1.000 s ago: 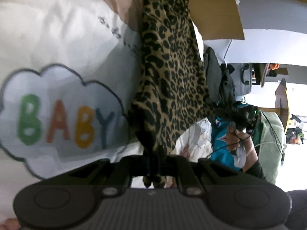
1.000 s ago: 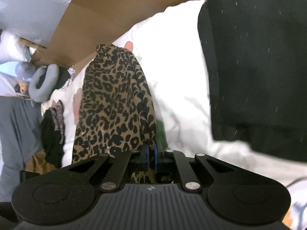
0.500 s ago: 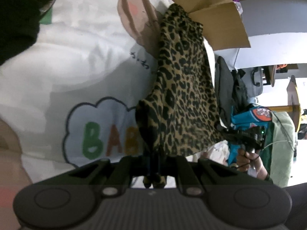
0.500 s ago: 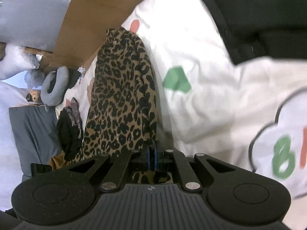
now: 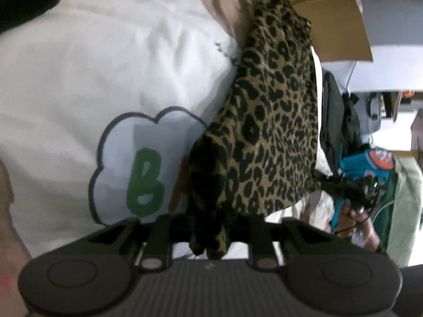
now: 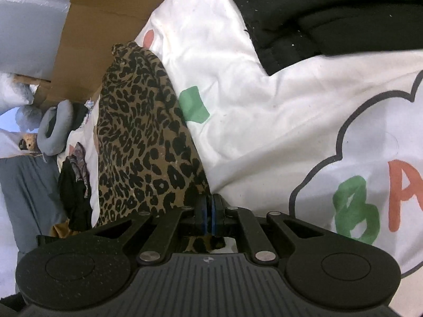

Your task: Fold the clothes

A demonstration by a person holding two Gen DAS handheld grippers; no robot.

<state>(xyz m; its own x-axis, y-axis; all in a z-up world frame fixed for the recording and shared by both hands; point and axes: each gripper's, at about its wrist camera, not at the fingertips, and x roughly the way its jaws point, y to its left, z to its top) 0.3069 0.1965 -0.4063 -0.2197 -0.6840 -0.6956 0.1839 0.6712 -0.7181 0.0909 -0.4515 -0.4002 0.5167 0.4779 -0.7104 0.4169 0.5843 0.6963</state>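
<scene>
Left wrist: left gripper was clamped on the leopard cloth, which lay over the blanket (cardboard beyond). Right wrist: right gripper pinched the cloth's other edge, beside the blanket.

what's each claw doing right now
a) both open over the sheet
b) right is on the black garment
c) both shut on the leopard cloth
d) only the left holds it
c: the leopard cloth is bunched in the shut left claw, and in the right wrist view its edge is pinched in the right claw.
</scene>
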